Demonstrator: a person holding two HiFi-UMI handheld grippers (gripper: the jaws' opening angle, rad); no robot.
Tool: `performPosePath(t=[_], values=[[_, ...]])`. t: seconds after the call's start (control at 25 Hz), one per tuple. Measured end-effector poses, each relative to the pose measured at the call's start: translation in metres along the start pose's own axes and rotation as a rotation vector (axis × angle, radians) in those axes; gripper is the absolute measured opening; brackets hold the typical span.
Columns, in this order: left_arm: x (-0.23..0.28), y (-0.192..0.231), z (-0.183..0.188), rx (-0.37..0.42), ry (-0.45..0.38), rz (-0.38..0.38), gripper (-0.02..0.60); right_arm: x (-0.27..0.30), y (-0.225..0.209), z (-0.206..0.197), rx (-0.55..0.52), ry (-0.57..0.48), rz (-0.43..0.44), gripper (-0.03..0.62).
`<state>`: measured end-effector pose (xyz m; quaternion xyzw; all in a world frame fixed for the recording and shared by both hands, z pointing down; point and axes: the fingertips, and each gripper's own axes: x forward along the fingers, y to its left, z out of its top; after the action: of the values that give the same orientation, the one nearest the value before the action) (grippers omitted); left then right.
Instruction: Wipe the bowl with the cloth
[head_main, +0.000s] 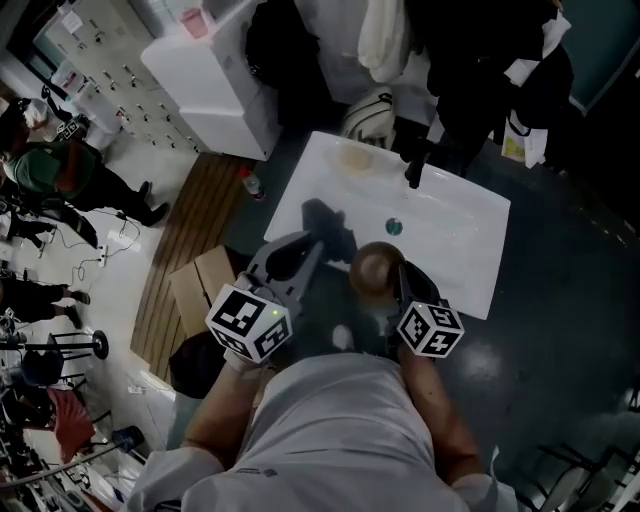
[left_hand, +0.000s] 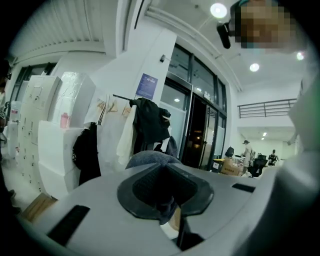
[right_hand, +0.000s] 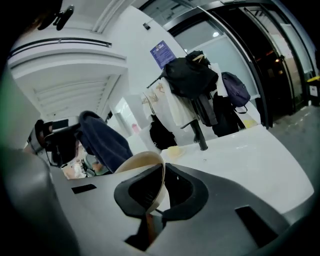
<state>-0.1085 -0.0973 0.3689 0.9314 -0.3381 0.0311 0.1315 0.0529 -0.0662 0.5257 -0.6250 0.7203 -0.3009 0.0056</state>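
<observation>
The left gripper (left_hand: 165, 200) is clenched on the blue cloth (left_hand: 150, 157). The right gripper (right_hand: 160, 192) grasps the bowl (right_hand: 142, 165) by its rim over the sink (head_main: 460, 235), at the cloth's three o'clock. It would be best to press the cloth inside and sweep round, rim grip firm.

cloth (left_hand: 150, 158) mostly hidden, bowl (head_main: 376, 266) partly covered

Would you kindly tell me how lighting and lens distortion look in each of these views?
Head view: dim overall, the white rectangular sink brightest, with a dark shadow across it. Left gripper view: strong fisheye curving, round ceiling lights flaring, dark corners. Right gripper view: same curving, the round cream-lined bowl close and soft.
</observation>
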Motion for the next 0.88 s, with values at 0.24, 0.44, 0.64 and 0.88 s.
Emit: performPosePath(t=[0.24, 0.44, 0.64, 0.88], values=[[0.004, -0.029, 0.036, 0.011, -0.046, -0.099, 0.040, 0.009, 0.000, -0.012, 0.106, 0.028, 0.006, 0.032], [0.025, -0.041, 0.007, 0.055, 0.082, -0.132, 0.040, 0.016, 0.004, -0.004, 0.182, 0.033, 0.042, 0.032], [0.041, -0.051, -0.049, 0.109, 0.268, -0.151, 0.040, 0.017, 0.008, 0.010, 0.173, 0.012, 0.071, 0.032], [0.062, -0.048, -0.078, 0.119, 0.364, -0.135, 0.041, 0.024, 0.009, 0.034, 0.137, 0.011, 0.098, 0.032]])
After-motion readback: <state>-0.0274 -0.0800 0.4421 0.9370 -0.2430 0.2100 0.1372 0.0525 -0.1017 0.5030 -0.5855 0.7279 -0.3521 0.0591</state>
